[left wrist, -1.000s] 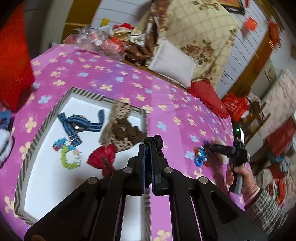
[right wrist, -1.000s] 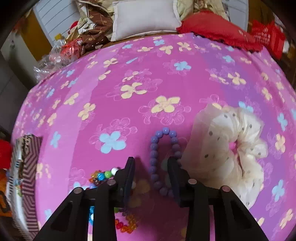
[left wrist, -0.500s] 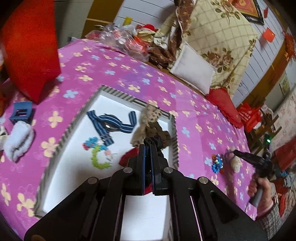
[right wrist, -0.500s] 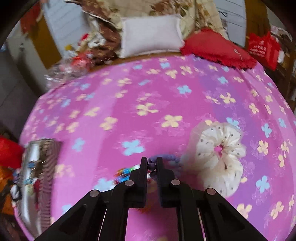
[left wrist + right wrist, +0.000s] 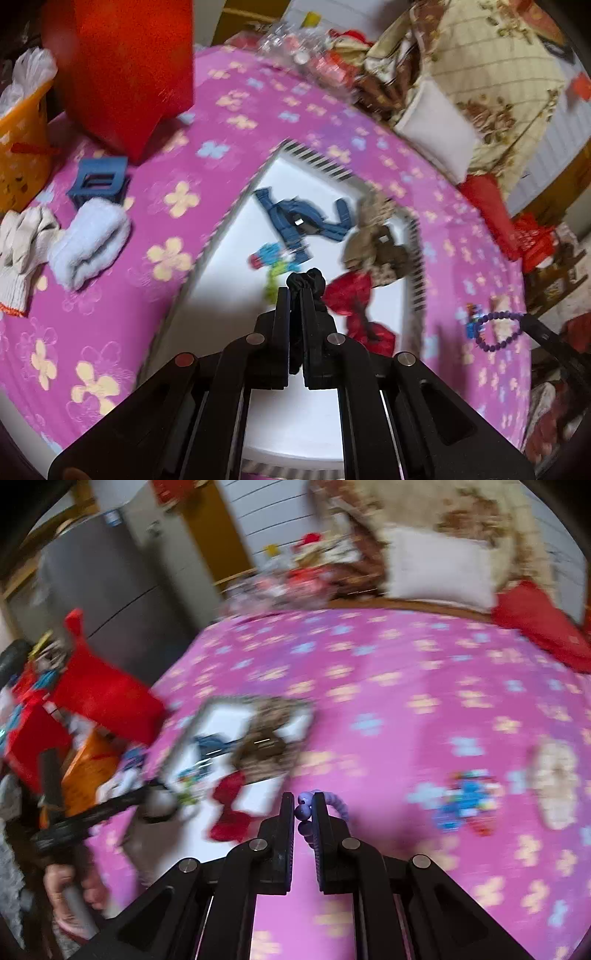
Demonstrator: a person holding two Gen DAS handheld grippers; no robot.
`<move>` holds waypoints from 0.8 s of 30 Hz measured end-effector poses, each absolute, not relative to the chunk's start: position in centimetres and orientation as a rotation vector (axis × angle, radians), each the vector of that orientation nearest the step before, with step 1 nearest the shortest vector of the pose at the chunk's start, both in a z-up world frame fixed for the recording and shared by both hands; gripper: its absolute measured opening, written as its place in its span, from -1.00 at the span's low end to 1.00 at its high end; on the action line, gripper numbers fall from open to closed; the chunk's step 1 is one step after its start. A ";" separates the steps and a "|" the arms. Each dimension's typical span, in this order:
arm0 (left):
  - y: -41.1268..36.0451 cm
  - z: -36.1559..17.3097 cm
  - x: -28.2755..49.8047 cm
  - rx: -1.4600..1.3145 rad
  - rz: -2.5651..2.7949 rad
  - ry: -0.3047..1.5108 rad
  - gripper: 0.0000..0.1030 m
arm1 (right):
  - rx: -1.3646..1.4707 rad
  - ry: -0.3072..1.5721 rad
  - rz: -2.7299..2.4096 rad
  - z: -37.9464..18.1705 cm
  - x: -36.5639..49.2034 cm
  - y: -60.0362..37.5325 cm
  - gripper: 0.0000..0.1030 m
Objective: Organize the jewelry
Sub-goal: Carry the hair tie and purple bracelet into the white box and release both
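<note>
My left gripper point(image 5: 294, 291) is shut on a black hair tie point(image 5: 306, 277) and holds it above the white tray point(image 5: 321, 417) with a striped rim. The tray holds a blue bow point(image 5: 303, 219), a brown lace bow point(image 5: 376, 243), a red bow point(image 5: 354, 295) and bead bracelets point(image 5: 271, 258). My right gripper point(image 5: 303, 799) is shut on a purple bead bracelet point(image 5: 338, 803), lifted off the pink flowered cloth; the bracelet also shows in the left wrist view point(image 5: 496, 330). A multicoloured bead bracelet point(image 5: 465, 801) and a cream scrunchie point(image 5: 554, 782) lie on the cloth at the right.
A red box point(image 5: 125, 70), a small blue stool point(image 5: 99, 181), a rolled white towel point(image 5: 90, 242), a cloth glove point(image 5: 22, 243) and an orange basket point(image 5: 20, 147) stand left of the tray. Pillows point(image 5: 439, 570) and clutter line the far edge.
My right gripper closed on the purple bracelet, lifted it and swung left toward the tray. My left gripper, still shut on the black hair tie, moved over the tray.
</note>
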State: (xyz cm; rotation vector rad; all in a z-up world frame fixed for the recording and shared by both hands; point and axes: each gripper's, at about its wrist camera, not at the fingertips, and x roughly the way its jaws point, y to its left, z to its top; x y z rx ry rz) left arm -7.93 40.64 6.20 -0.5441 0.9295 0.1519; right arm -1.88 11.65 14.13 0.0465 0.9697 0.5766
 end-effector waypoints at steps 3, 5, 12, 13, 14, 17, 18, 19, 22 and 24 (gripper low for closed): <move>41.6 5.1 -7.6 -0.558 0.178 0.958 -0.94 | 0.053 1.006 0.694 13.5 -3.2 16.8 -0.84; 42.2 4.5 -7.3 -0.565 0.195 0.969 -0.94 | 0.059 1.030 0.754 12.7 -3.7 19.5 -0.84; 43.0 2.7 -5.4 -0.585 0.205 1.000 -0.94 | 0.032 1.149 0.770 6.5 -4.0 25.0 -0.84; 43.0 2.5 -5.0 -0.586 0.202 1.004 -0.94 | 0.018 1.158 0.757 5.9 -4.1 25.0 -0.84; 43.0 2.3 -4.5 -0.587 0.200 1.009 -0.94 | -0.003 1.167 0.738 5.0 -4.2 25.1 -0.84; 43.0 1.6 -2.8 -0.588 0.199 1.027 -0.94 | -0.065 1.161 0.697 4.0 -4.4 25.2 -0.84; 43.0 1.5 -2.3 -0.585 0.206 1.027 -0.94 | -0.078 1.159 0.693 3.8 -4.3 25.1 -0.84; 43.0 1.4 -1.9 -0.584 0.212 1.027 -0.94 | -0.093 1.157 0.687 3.6 -4.2 25.2 -0.84; 43.1 1.0 -0.6 -0.588 0.231 1.030 -0.94 | -0.135 1.151 0.675 3.1 -3.8 25.8 -0.84; 43.4 0.9 0.2 -0.582 0.246 1.022 -0.94 | -0.153 1.154 0.663 2.6 -3.5 26.2 -0.84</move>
